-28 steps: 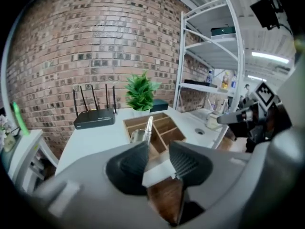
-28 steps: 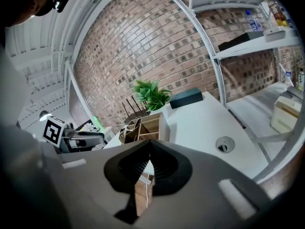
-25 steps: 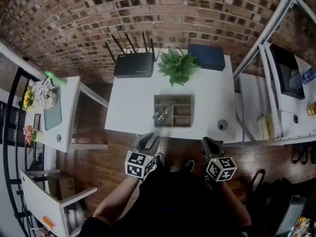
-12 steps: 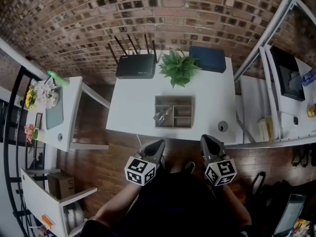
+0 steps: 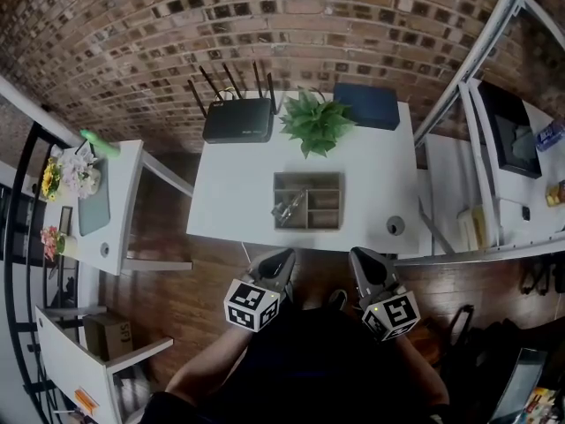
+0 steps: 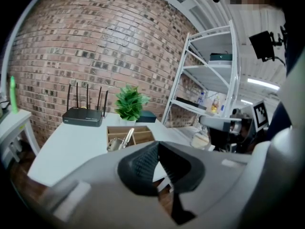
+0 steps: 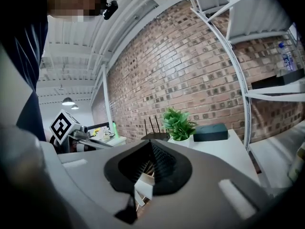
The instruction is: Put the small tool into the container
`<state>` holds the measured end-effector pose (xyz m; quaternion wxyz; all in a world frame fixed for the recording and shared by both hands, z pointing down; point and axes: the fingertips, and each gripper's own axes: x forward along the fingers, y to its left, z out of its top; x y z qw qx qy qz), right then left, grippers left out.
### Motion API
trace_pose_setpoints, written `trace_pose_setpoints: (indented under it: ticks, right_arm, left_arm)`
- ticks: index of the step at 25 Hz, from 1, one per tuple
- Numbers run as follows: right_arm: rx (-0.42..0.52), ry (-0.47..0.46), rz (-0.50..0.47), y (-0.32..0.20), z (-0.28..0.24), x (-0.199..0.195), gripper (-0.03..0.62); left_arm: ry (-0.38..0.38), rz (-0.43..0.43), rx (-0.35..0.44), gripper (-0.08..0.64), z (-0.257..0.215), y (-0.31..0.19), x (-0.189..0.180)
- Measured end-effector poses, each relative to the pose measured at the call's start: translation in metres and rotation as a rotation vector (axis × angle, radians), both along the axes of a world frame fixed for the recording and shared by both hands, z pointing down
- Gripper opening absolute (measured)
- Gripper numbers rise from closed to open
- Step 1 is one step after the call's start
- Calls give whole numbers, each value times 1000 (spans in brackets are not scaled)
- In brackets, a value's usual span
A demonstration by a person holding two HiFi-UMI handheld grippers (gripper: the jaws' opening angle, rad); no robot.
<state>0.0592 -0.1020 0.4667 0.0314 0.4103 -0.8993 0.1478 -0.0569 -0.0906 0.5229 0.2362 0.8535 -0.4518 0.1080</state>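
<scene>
1. Nearest, the left gripper (image 5: pixel 279 261) and the right gripper (image 5: pixel 360 258) were held side by side off the near edge of the white table (image 5: pixel 231 193), over the wooden floor (image 5: pixel 203 281), both pointing toward the table.
2. The left gripper's jaws were closed together at the tips with nothing between them. The right gripper's jaws also met at their tips and held nothing.
3. Near the table's near right corner there was a round cable hole (image 5: pixel 395 225).
4. Just beyond the near edge, between the two grippers' lines, stood the wooden container (image 5: pixel 309 176), well apart from both grippers.
5. The small tool (image 5: pixel 289 205), a shiny metal piece, lay slanted in the container's left compartment.
6. Farther back stood a green plant (image 5: pixel 316 122), with a black router (image 5: pixel 238 117) to its left and a dark blue box (image 5: pixel 369 104) to its right.
7. Farthest was the brick wall (image 5: pixel 265 25).
</scene>
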Motion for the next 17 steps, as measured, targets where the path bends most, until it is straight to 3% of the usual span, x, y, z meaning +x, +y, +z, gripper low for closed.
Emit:
trace_pose_setpoints:
  ticks: [17]
  right_arm:
    - [1, -9, 12, -4, 3, 1, 11]
  left_arm:
    - [-8, 35, -13, 3, 5, 1, 11]
